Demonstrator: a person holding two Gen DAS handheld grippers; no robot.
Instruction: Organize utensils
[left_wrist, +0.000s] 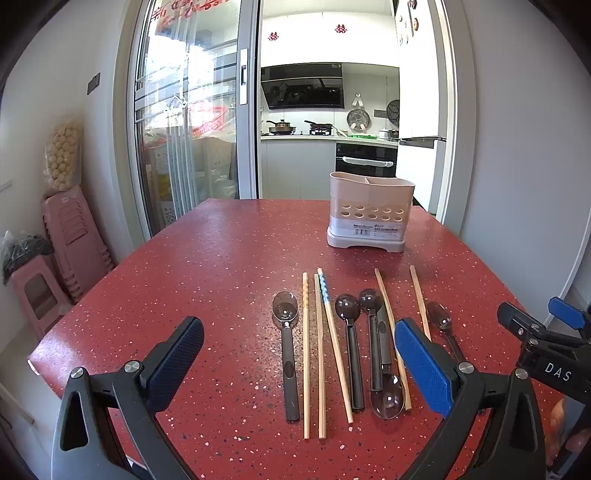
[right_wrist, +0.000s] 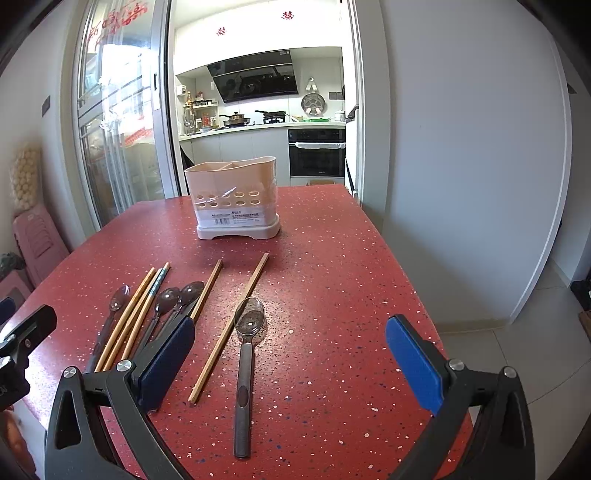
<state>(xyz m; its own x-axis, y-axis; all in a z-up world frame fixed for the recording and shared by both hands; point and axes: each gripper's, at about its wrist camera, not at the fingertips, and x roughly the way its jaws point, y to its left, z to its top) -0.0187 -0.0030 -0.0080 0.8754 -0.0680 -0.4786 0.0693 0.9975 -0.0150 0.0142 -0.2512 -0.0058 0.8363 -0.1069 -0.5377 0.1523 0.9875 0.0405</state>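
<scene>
Left wrist view puts my left gripper low over the near table, fingers spread wide with nothing between them. Just past it the utensils lie in a loose row, handles toward me: dark-handled spoons with clear smoky bowls, one of them reversed with its bowl nearest me, and pale wooden chopsticks, one with a blue pattern at its far end. Some touch or overlap near the middle of the row.

On the right wrist view my right gripper is likewise wide open and empty, above the last spoon and a lone chopstick lying slightly apart from the rest. To the right of that spoon the red speckled top is bare up to its right edge, beyond which I see floor tiles.

Farther on stands the holder, a pinkish, divided caddy with round holes on a white base, upright, well apart from the row. Bare table lies between it and the utensils, and behind it the far edge meets a kitchen doorway.
</scene>
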